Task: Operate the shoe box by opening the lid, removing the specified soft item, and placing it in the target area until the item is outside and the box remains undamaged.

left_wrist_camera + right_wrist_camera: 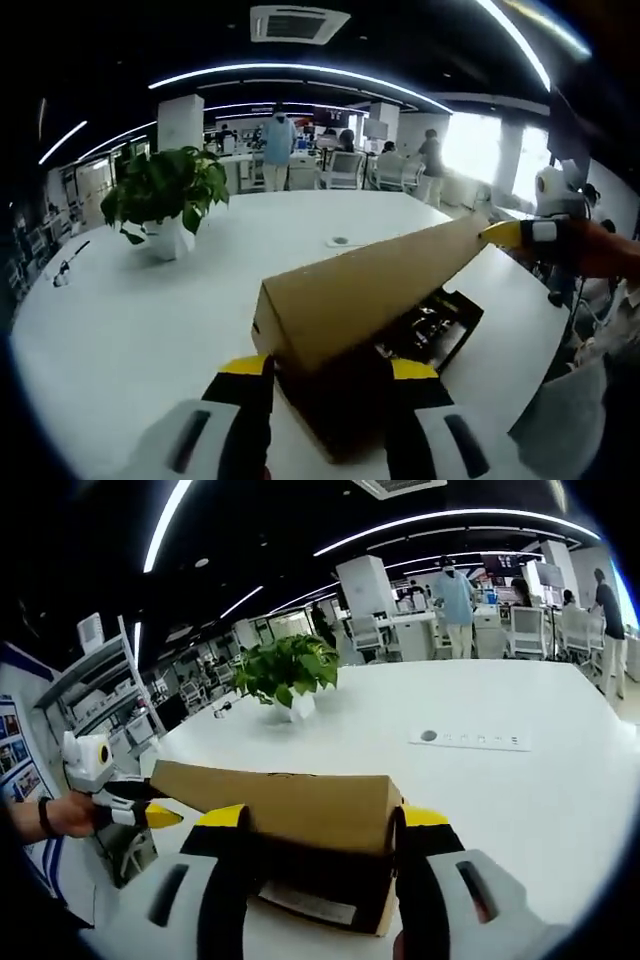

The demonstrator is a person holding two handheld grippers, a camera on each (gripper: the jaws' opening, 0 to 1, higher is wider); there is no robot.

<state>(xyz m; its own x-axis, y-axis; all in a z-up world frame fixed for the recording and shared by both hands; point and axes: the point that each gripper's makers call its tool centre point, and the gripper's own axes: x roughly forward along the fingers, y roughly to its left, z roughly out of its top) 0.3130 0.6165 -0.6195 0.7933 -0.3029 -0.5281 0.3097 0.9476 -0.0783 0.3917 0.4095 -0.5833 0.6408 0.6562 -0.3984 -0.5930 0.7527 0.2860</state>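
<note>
The light, stiff cardboard lid [360, 290] sits between the open right hand-held gripper [322, 825], its 3 o'clock edge pinched by the left hand-held gripper [492, 235]

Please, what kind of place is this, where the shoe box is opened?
Most likely an open-plan office. A large white table holds a potted plant, office chairs and standing people fill the background, and ceiling light strips run overhead.

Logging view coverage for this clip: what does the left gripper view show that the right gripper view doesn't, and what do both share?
Left gripper view: the raised lid from its end, dark contents under it, and the right claw at the lid's far corner.

Right gripper view: a shelf unit, a flat white panel, and the left claw.

Both: shoe box, potted plant, white table.
</note>
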